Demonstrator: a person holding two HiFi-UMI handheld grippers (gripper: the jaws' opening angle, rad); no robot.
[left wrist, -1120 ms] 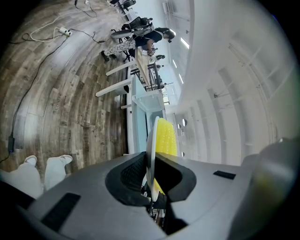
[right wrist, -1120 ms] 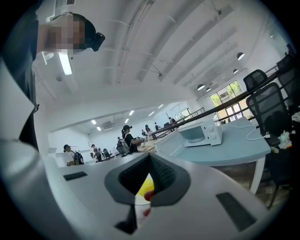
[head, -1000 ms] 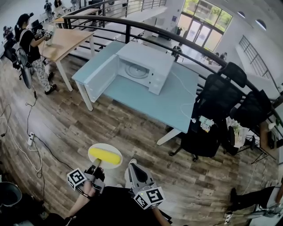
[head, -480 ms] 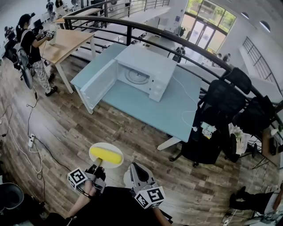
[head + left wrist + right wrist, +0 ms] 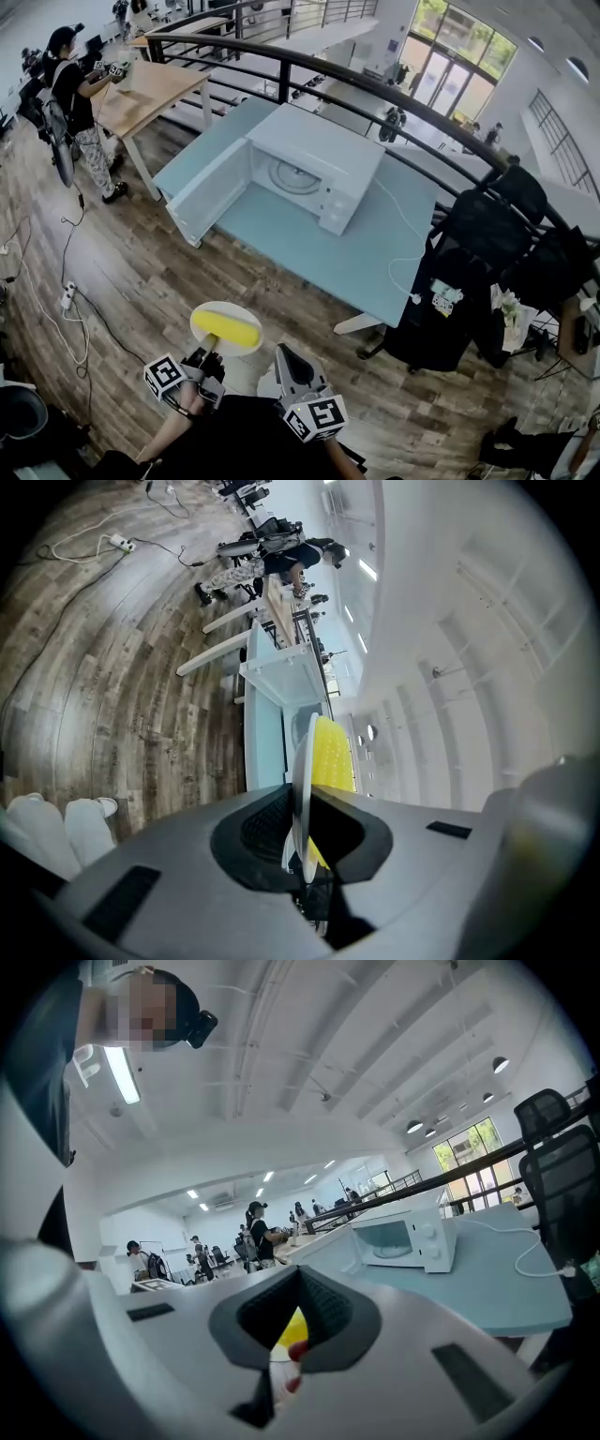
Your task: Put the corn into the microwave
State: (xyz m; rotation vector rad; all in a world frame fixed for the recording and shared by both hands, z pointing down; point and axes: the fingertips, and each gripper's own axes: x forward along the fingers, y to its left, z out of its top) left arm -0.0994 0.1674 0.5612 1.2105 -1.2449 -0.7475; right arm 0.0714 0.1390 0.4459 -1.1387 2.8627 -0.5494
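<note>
Yellow corn (image 5: 225, 329) on plate (image 5: 234, 307), microwave (image 5: 323, 150) open

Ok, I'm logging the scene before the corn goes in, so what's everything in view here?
microwave: one, white, door open, on the blue table
blue table: one, pale blue, centre
corn: one, yellow, lying on the plate
plate: one, white, held out over the floor
wooden table: one, tan, upper left
person: one, dark top, beside the wooden table
office chairs: at least two, black, right of the blue table
railing: one, black, behind the microwave
power strip: one, white, floor at left
left gripper: one, clamped on the plate's rim
right gripper: one, jaws together, empty
</note>
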